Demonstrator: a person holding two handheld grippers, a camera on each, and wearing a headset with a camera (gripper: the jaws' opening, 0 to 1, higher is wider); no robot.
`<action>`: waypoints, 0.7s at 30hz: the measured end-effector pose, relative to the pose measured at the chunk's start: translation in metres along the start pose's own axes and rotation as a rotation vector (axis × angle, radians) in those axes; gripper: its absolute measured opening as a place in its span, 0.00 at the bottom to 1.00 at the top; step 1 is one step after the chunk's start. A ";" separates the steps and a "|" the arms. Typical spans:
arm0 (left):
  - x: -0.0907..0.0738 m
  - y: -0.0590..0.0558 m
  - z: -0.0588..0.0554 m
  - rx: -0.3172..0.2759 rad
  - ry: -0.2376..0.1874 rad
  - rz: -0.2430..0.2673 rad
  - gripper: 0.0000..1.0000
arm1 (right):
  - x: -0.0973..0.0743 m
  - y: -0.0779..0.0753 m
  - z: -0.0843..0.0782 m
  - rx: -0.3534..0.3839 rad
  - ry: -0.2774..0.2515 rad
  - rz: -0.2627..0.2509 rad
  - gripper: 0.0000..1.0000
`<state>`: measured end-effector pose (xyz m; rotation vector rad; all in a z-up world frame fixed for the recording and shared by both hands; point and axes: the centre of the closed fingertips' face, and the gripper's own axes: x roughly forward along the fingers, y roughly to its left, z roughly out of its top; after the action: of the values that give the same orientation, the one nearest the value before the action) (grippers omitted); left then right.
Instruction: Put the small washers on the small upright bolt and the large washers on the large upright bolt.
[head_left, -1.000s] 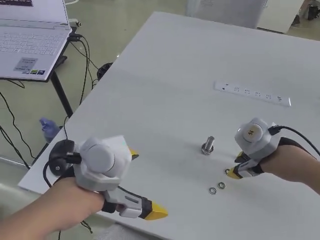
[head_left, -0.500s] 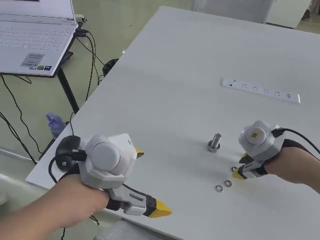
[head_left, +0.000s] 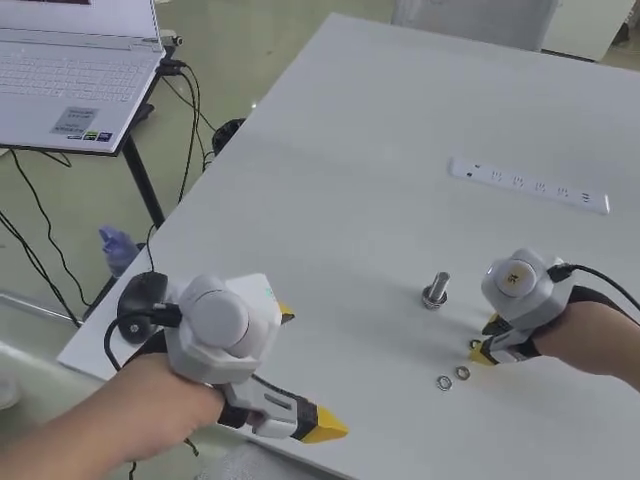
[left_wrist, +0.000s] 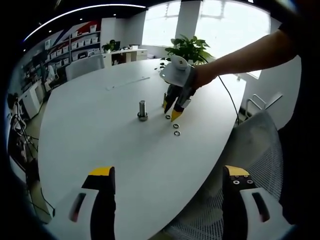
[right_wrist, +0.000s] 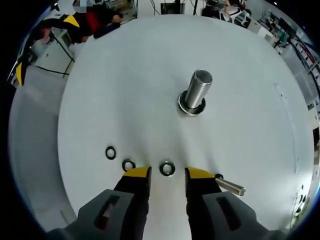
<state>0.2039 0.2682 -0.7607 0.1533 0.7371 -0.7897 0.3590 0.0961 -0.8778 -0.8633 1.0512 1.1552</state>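
**Washer (right_wrist: 167, 168) bracketed by the right gripper, not yet pinched**

Over the last second very little moved on the table (head_left: 350, 150) itself. Most of the shift across the head view was the headset swinging. Measured against the large bolt (right_wrist: 195, 92), the right gripper (right_wrist: 168, 173) kept its station beside the loose washers, with at most a slight settling. Its yellow tips sat low over the table on either side of one washer. That washer lay flat at the tip line, centred in the gap. The jaws stood partly closed, the gap wider than the washer, and held nothing.

A second washer (right_wrist: 128, 164) lay just off the left-hand jaw's tip, and a third washer (right_wrist: 110, 152) a little farther out on that side. The large bolt stood upright well ahead of the jaws, slightly to their right, with a ring at its foot. Whether that ring was a washer already seated or the bolt's own head could not be told. A thin bolt (right_wrist: 229, 186) showed just beside the right-hand jaw, and its stance was hard to read through the fisheye.

The left gripper (left_wrist: 168, 172) hung at the near table edge, well apart from the work, with its jaws wide and empty.

For the task, this read as the moment just before a grasp: alignment looked done and closing remained. The washer's thinness was the likely trouble, since tips riding slightly high could shut over it without catching it.
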 end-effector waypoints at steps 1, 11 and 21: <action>0.000 0.000 0.000 -0.001 0.001 0.000 0.88 | 0.000 0.001 0.000 -0.003 -0.002 0.002 0.28; -0.001 -0.001 -0.001 0.012 0.008 -0.005 0.87 | 0.000 0.004 0.000 0.000 0.016 -0.005 0.17; -0.003 -0.007 -0.011 -0.001 0.017 -0.006 0.86 | 0.002 0.005 0.002 -0.012 0.092 -0.019 0.14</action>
<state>0.1917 0.2699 -0.7660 0.1573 0.7541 -0.7952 0.3550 0.0996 -0.8793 -0.9416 1.1093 1.1157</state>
